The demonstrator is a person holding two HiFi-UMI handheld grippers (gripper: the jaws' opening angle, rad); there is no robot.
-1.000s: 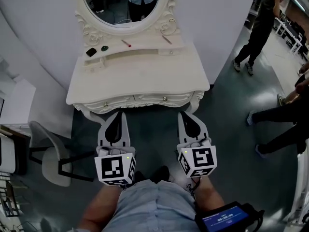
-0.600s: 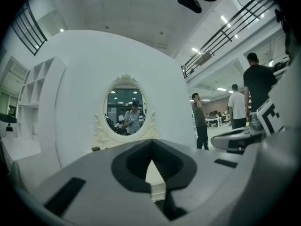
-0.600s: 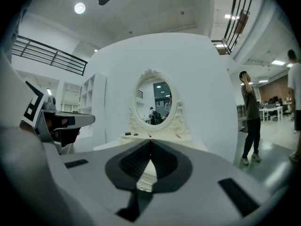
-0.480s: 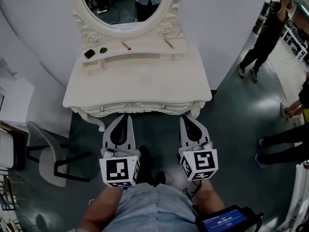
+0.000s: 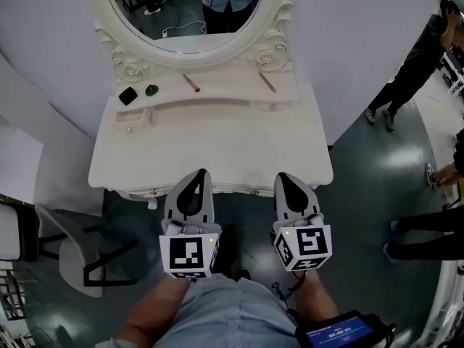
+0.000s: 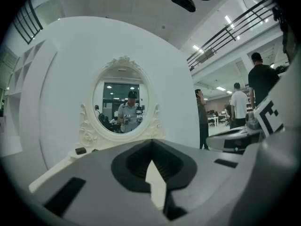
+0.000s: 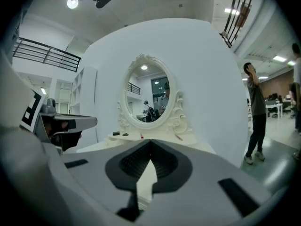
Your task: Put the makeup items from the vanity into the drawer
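Note:
A white vanity (image 5: 217, 147) with an oval mirror stands before me. On its raised back shelf lie a black box (image 5: 127, 96), a dark green round item (image 5: 151, 90), a red stick (image 5: 191, 83) and a brownish stick (image 5: 267, 82). The drawer front with small knobs (image 5: 154, 191) sits shut under the near edge. My left gripper (image 5: 199, 173) and right gripper (image 5: 286, 177) hover side by side at that near edge, both shut and empty. In the right gripper view the vanity shelf (image 7: 141, 136) shows ahead with the small items on it.
A grey chair (image 5: 65, 249) stands at the left of the vanity. People (image 5: 417, 64) stand on the dark floor at the right. A curved white wall (image 5: 348, 42) backs the vanity.
The view has closed in on the vanity. Both grippers have moved forward until their tips reach its near edge; they stay shut.

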